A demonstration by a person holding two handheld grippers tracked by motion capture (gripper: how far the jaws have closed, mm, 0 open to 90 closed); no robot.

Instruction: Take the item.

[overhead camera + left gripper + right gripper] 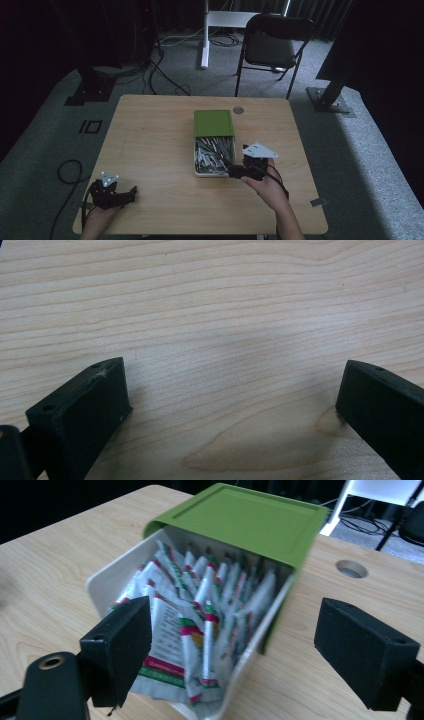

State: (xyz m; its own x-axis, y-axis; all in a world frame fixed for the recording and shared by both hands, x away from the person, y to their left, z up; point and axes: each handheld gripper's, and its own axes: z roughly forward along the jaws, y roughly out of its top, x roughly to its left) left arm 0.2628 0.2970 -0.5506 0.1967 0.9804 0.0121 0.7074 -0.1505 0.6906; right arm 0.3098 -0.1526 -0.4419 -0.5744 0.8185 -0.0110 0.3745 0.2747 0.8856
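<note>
The right claw [239,171], jaws spread wide with nothing between them, hovers at the near right corner of a white box [196,159] of sachets [192,630]. The box lies mid-bench, long axis running away from the person, green lid [214,123] slid over its far half. The left claw [131,194], also spread, sits low over bare bench [150,150] near the front left corner.

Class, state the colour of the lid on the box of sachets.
Green; the lid shows best in the right gripper view.
</note>
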